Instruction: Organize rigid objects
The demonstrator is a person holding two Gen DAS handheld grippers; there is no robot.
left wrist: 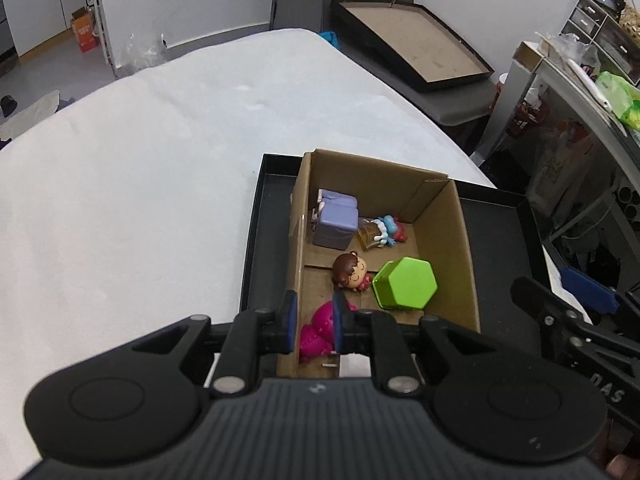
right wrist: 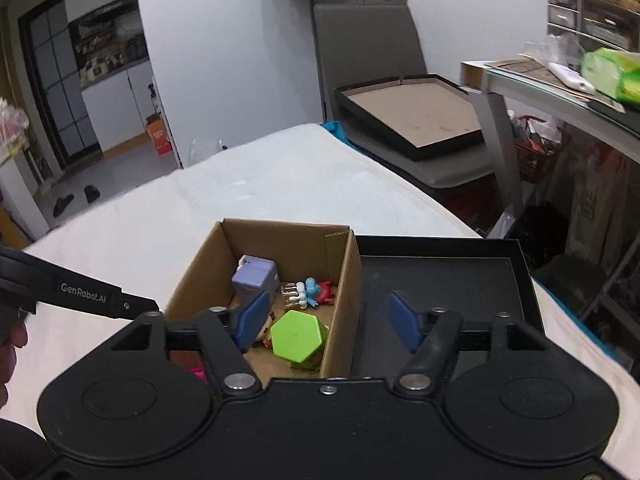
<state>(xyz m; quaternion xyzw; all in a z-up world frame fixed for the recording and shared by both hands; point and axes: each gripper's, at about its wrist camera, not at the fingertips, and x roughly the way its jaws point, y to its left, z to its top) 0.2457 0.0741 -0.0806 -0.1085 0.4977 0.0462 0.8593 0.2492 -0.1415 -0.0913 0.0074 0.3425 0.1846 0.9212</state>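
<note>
An open cardboard box (left wrist: 464,240) stands in a shallow black tray (left wrist: 256,240) on the white table. Inside lie a purple block (left wrist: 334,220), a small blue and red figure (left wrist: 390,230), a brown-haired doll (left wrist: 352,272), a green hexagonal box (left wrist: 406,284) and a pink toy (left wrist: 316,332). My left gripper (left wrist: 315,308) hangs over the box's near left corner, its jaws a narrow gap apart, with the pink toy lying below them. My right gripper (right wrist: 328,304) is open wide above the box's right wall (right wrist: 344,300), the green hexagonal box (right wrist: 298,334) beneath its left finger.
The tray's bare floor (right wrist: 440,280) stretches right of the box. Beyond the table's far edge a grey chair holds a slanted black-framed board (right wrist: 416,120). A cluttered glass shelf (right wrist: 560,92) stands at the right. A person's hand (right wrist: 12,344) holds the left gripper.
</note>
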